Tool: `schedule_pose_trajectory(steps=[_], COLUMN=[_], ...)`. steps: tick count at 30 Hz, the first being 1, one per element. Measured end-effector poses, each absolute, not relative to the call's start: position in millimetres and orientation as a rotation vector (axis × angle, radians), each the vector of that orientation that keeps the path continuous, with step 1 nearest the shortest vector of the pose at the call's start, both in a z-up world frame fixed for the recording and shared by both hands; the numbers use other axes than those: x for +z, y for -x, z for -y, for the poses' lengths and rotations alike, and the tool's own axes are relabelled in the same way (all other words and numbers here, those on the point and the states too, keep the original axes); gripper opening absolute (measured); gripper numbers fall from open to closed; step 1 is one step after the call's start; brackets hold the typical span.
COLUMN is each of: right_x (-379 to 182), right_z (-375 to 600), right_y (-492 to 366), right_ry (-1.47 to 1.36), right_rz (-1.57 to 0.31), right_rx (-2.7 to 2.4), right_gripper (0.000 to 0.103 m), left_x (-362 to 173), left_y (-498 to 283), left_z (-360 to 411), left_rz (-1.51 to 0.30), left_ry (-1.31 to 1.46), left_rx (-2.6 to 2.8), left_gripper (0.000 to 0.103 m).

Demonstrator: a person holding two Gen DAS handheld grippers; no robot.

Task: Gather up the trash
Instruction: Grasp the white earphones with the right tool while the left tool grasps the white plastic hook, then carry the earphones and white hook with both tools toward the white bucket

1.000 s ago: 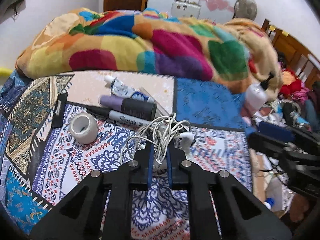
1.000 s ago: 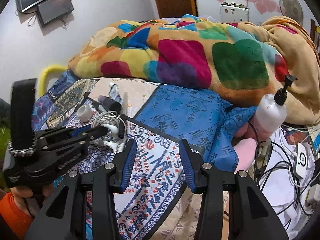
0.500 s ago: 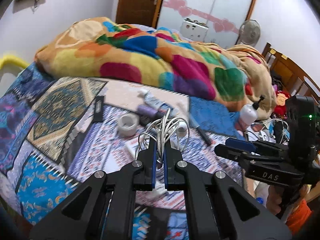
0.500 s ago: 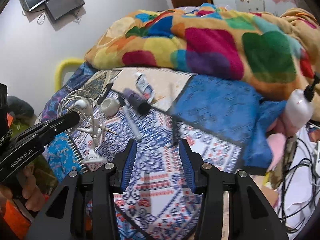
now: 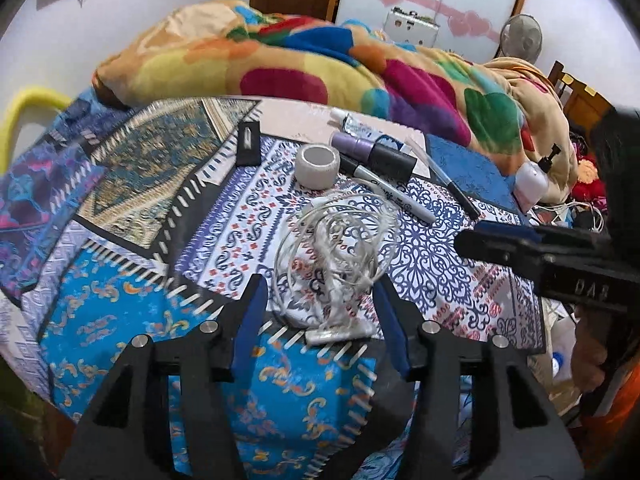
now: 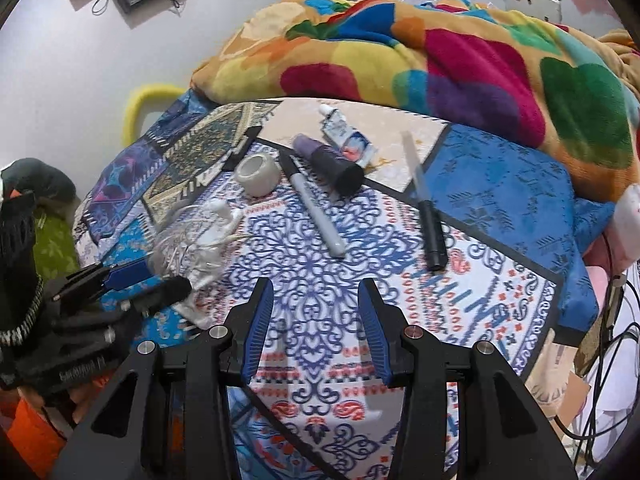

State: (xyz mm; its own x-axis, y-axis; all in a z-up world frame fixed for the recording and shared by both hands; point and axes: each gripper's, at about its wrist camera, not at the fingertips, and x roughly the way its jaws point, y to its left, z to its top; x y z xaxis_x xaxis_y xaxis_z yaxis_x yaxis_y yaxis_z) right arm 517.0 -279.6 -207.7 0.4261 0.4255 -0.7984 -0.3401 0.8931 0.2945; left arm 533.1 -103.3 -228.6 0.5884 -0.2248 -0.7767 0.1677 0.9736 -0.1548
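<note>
Tangled white earphone cable (image 5: pixel 334 252), lying between the spread jaws of the left gripper (image 5: pixel 320 312); right gripper (image 6: pixel 316 328), likewise held open, is farther off.

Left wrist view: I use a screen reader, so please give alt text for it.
The open left claw frames a tangled white earphone cable lying on a patterned blue-and-white bedspread. Beyond lie a white tape roll, a grey marker pen and a multicoloured fleece blanket; the right claw enters from the right.
</note>
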Motion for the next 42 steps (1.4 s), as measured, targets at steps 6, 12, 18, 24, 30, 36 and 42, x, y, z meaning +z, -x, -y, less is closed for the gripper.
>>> schedule_pose_trajectory(steps=[6,12,18,24,30,36,42], right_x=[-201,-204,-219,-230,-229,-224,-215], right_z=[262,233,207,214,221,221,230], right_y=[-516,-524,-534,-539,-541,-541,-542], right_ry=[-0.079,-0.099,-0.014,-0.051,-0.051,-0.055,-0.054], right_rz=[-1.018,-1.038,-1.07,-1.108,-1.093,-1.069,-1.032], right_rx=[0.547,0.599,0.58,0.599,0.59,0.582,0.538], right_gripper=[0.04,0.04,0.039,0.015,0.011,0.008,0.008], left_x=[-235,-246,-248,-252,-256,-255,-231], left_y=[-514,-503,-514,-526,-518,-510,-488], left_z=[92,86,98,114,131,140,125], left_rz=[-0.938,-0.969,-0.963,-0.953,-0.906,-0.882,-0.859], left_ry=[0.026,0.061,0.092,0.108,-0.01,-0.082,-0.028], left_rx=[-0.212,-0.219,-0.265,-0.275,-0.226,-0.214,-0.295], left_gripper=[0.054,0.054,0.054,0.054,0.054,0.042,0.042])
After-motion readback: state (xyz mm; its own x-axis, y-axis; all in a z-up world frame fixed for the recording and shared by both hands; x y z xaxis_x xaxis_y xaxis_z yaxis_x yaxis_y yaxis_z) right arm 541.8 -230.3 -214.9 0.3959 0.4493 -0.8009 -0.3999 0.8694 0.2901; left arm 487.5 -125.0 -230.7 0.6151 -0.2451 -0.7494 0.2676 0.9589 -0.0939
